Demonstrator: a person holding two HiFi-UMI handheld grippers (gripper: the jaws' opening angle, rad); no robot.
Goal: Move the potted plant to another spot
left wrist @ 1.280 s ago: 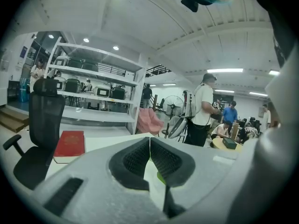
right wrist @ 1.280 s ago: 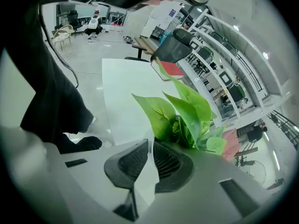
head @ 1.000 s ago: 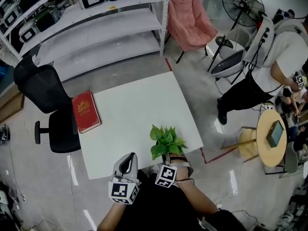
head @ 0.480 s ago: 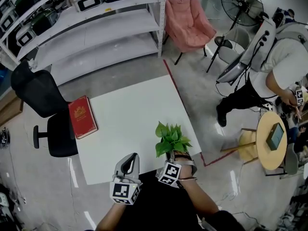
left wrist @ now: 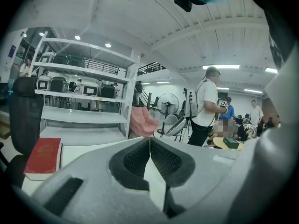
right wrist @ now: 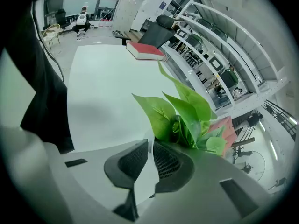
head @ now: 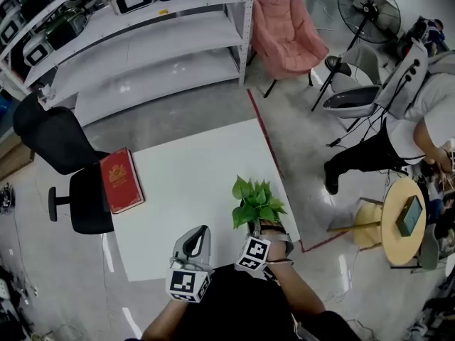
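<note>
The potted plant (head: 254, 203) shows broad green leaves near the right front of the white table (head: 185, 169). Its pot is hidden under the leaves and my right gripper (head: 266, 228). In the right gripper view the leaves (right wrist: 187, 111) rise just past the jaws, and the right gripper (right wrist: 152, 143) is pinched to a thin slit, apparently on the pot's rim. My left gripper (head: 200, 231) hovers at the table's front edge, left of the plant. It (left wrist: 150, 141) is shut with nothing between its pads.
A red book (head: 121, 180) lies at the table's left edge beside a black office chair (head: 60, 155). White shelving (head: 142, 41) and a pink chair (head: 288, 34) stand beyond. A person (head: 412, 112) bends by a round wooden table (head: 405, 219) at right.
The plant and my right gripper have moved together farther from the table's front edge. The left gripper stays low at the front. The head view has shifted a little.
</note>
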